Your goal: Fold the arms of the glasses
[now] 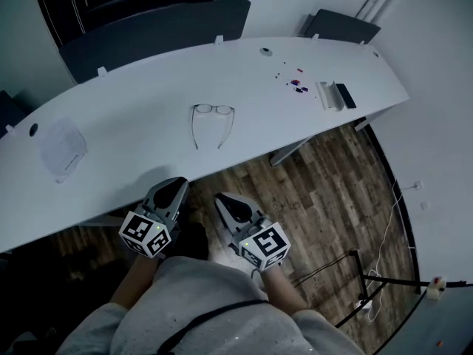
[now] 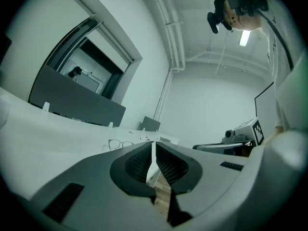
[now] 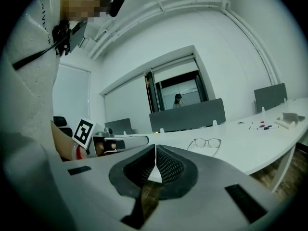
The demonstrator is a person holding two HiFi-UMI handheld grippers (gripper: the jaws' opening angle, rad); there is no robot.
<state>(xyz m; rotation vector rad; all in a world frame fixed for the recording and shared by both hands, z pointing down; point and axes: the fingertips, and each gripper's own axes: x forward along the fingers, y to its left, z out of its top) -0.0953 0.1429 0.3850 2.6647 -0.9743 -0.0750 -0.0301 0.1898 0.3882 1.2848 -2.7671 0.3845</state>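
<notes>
White curved tabletop (image 1: 140,124) carries the thin wire-framed clear-lens glasses (image 1: 213,109) near its middle. The lenses face the far edge. Both arms are unfolded and point back toward the person. No fold made yet.

Left grey two-jaw gripper (image 1: 176,183) and right grey two-jaw gripper (image 1: 224,198) hang side by side off the near table edge, over the brown wood-plank floor (image 1: 325,191), close to the person's body. Both are well apart from the glasses. In each gripper view the jaws sit pressed together with only a hairline slit, nothing between them, so both are empty. Each gripper view shows the glasses lying ahead on the table.

Step in hand, as I judge it: the reach toward the glasses.

To do it well:
- Part the jaws before arriving, since closed tips can only shove the frame.
- One gripper should steady the front at the bridge or a lens rim with light pressure.
- The other should take one arm near its free end and swing it inward about the hinge, flat behind the lenses, then do the second arm over it.
- Keep the motion low and slow, because a light frame on a smooth top will likely skate if nudged.
</notes>
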